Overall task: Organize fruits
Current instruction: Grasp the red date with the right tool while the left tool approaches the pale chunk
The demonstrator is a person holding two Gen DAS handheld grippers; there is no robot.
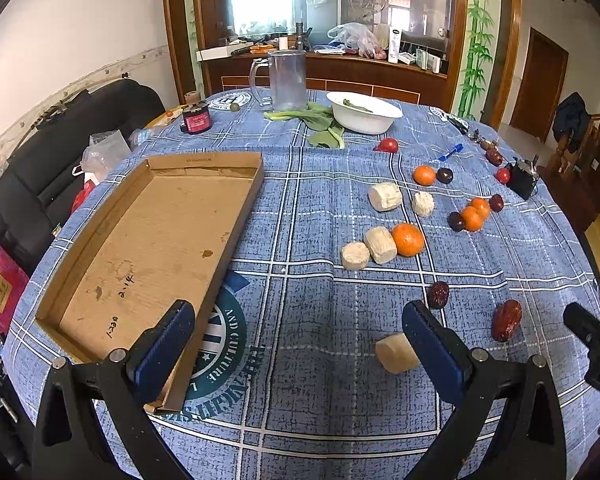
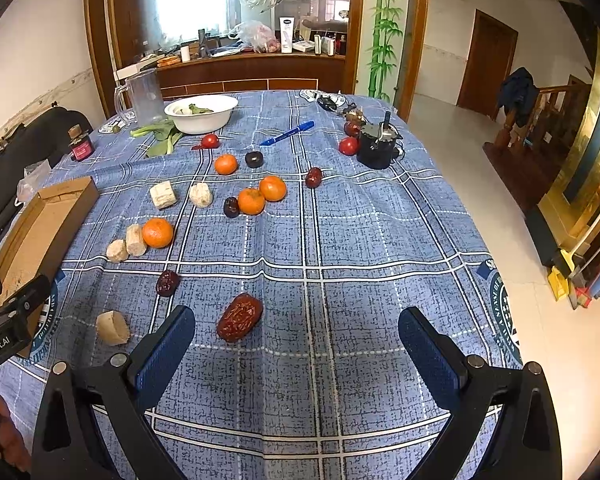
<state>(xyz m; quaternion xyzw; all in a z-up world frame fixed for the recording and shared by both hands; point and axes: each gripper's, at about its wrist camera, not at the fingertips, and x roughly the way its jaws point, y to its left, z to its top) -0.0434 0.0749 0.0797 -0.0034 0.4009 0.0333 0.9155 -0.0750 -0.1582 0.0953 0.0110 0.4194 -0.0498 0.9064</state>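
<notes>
- The left gripper (image 1: 298, 344) hangs over the blue plaid tablecloth (image 1: 320, 392) with its jaws spread wide and nothing between them.
- A pale cut chunk (image 1: 396, 354) lies just behind the pad of its right finger; in the left wrist view it cannot be told whether the two touch.
- The left finger's pad sits over the near right edge of the cardboard tray (image 1: 152, 240), which runs off toward 11 o'clock and holds no fruit.
- The right gripper (image 2: 296, 346) is likewise spread wide and holds nothing; the large red date (image 2: 239, 317) lies on the cloth just beyond its left finger, at about 11 o'clock.
- A smaller dark date (image 2: 167, 282) lies farther out at 10 o'clock, apart from the large one.
- In the middle distance a mandarin (image 2: 157, 233) touches one of two pale chunks (image 2: 136, 240) lying side by side.
- Beyond, at 12 o'clock, two mandarins (image 2: 262, 195) sit touching each other with a dark plum (image 2: 231, 207) against their left side; another red date (image 2: 313, 177) lies just to their right.
- Two more pale pieces (image 2: 163, 195) and a lone mandarin (image 2: 225, 164) next to a second plum (image 2: 254, 159) lie farther back.
- At the far end stand a white bowl (image 2: 202, 116), leafy greens (image 2: 162, 136), a clear pitcher (image 2: 142, 96), a blue pen (image 2: 287, 133) and a black device (image 2: 376, 146) with small red fruits (image 2: 348, 145) just beside it.
</notes>
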